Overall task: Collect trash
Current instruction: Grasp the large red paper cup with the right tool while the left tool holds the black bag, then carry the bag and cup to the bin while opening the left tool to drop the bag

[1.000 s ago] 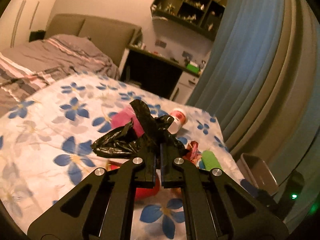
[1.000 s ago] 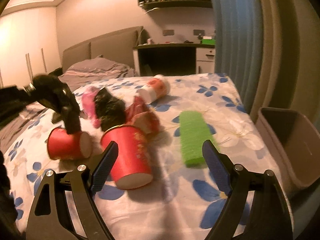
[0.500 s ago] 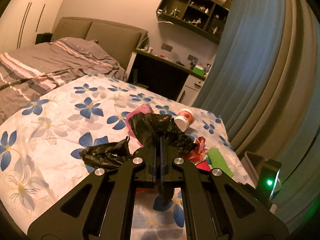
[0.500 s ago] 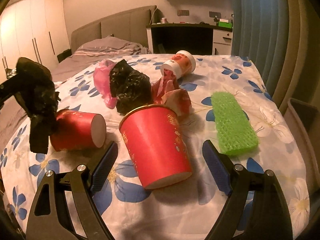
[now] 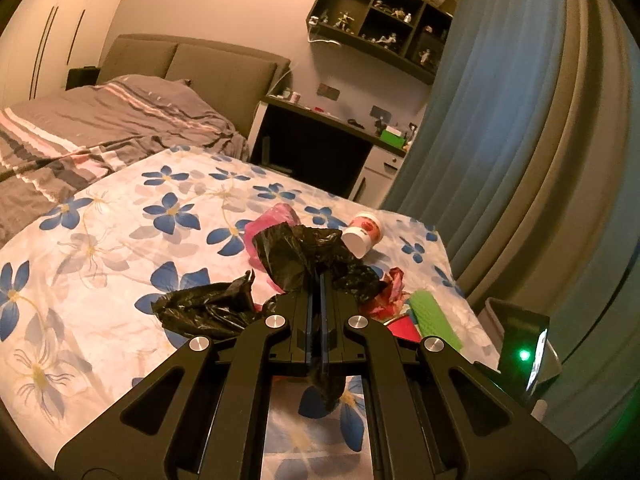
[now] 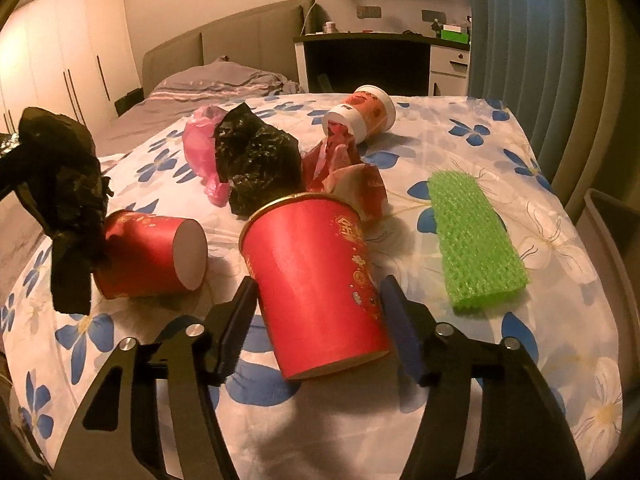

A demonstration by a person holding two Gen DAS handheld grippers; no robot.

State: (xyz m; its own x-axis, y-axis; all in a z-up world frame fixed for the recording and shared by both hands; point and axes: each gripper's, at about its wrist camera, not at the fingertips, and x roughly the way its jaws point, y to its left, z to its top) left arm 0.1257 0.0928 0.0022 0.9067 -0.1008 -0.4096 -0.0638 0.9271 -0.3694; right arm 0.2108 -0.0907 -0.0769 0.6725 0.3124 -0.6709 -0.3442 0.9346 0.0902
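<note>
Flowered sheet [image 6: 472, 380]: white with blue blossoms, carries all the trash; grey bin [image 6: 616, 240] just off its right edge.

Black bag [image 5: 208, 312]: crumpled plastic, pinched in the left gripper [image 5: 320, 280], whose jaws are fully closed on it; a strip hangs below them. Held above the sheet's left side.

Red cup [image 6: 316, 280]: on its side near the front edge, rim away from the camera, base toward it. Lies between the jaws of the right gripper [image 6: 316, 304], which are closing; whether the pads touch it yet cannot be told.

Green mesh pad [image 6: 474, 236]: flat, near the right edge.

Second black bag [image 6: 256, 160]: heap at mid-sheet, touching a pink bag [image 6: 200, 148].

Second red cup [image 6: 152, 256]: on its side, left of the first.

Red wrapper [image 6: 344, 168]: crumpled, behind the first cup.

White-red cup [image 6: 364, 114]: on its side, toward the far edge.
</note>
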